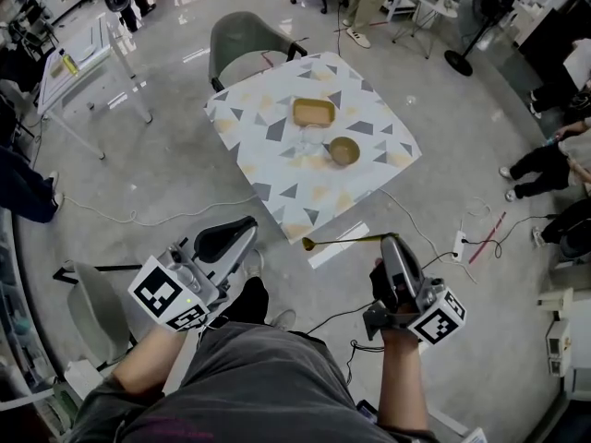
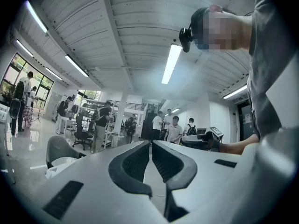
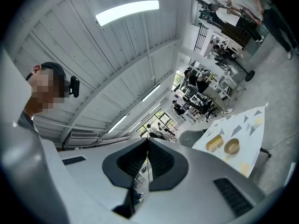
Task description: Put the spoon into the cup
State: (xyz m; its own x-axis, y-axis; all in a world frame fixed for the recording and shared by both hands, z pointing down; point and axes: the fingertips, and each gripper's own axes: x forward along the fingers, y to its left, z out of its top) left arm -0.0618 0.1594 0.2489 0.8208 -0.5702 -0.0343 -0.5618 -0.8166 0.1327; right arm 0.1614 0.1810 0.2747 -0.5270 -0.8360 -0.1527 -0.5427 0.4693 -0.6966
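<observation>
A gold spoon (image 1: 342, 240) lies level in the air in front of the table, its bowl pointing left. My right gripper (image 1: 389, 241) is shut on the spoon's handle end; in the right gripper view a thin yellow edge (image 3: 147, 166) shows between the closed pads. A clear glass cup (image 1: 308, 142) stands on the table between the tray and the bowl. My left gripper (image 1: 249, 226) hangs at the lower left, short of the table, its jaws shut with nothing in them (image 2: 150, 143).
The square table (image 1: 268, 169) has a white cloth with grey and yellow triangles. On it are a tan tray (image 1: 314, 112) and a tan bowl (image 1: 344, 150). A grey chair (image 1: 242, 44) stands behind it. Cables and a power strip (image 1: 459, 244) lie on the floor.
</observation>
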